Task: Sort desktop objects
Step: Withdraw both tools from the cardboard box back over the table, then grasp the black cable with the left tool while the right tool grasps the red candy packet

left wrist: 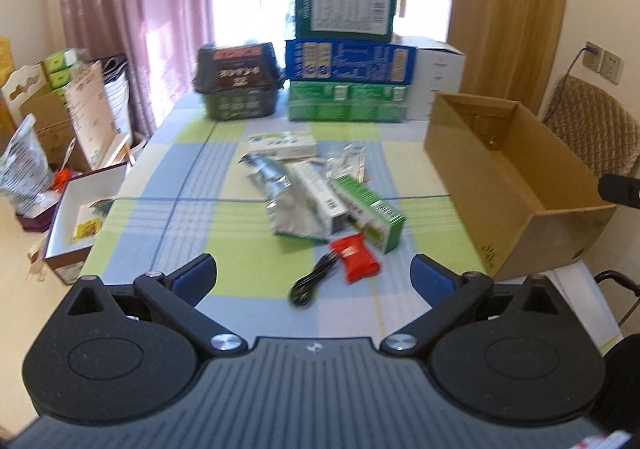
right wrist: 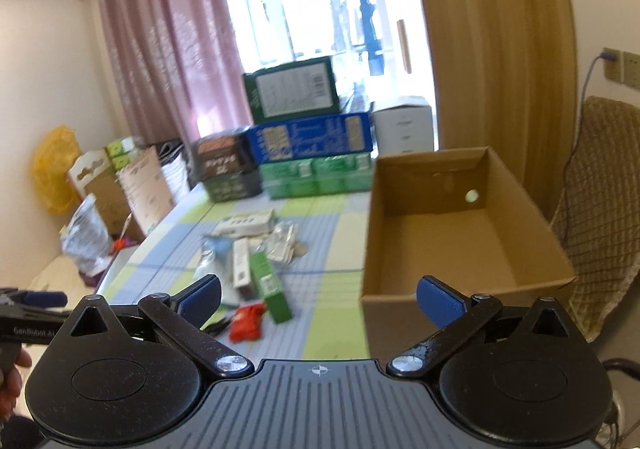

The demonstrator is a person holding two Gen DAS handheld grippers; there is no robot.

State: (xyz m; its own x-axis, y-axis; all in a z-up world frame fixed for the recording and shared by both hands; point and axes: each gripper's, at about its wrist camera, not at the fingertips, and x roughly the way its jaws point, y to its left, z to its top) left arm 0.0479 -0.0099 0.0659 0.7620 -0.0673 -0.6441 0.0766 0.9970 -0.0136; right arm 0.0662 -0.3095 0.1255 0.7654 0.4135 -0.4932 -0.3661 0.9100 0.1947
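Note:
A loose pile lies mid-table: a red packet (left wrist: 354, 257), a coiled black cable (left wrist: 312, 283), a green carton (left wrist: 370, 211), a white carton (left wrist: 320, 195), a silver foil bag (left wrist: 276, 185) and a white-green box (left wrist: 284, 145). My left gripper (left wrist: 314, 275) is open just short of the cable and red packet, nothing between its blue pads. My right gripper (right wrist: 320, 299) is open too, hanging before the near wall of the empty cardboard box (right wrist: 452, 245). The red packet (right wrist: 248, 323) and green carton (right wrist: 270, 285) lie by its left finger.
Stacked green and blue cartons (left wrist: 346, 61) and a dark basket (left wrist: 238, 85) stand along the table's far edge. An open white box (left wrist: 76, 217) and bags sit on the floor left of the table. A padded chair (right wrist: 596, 209) is right of the cardboard box.

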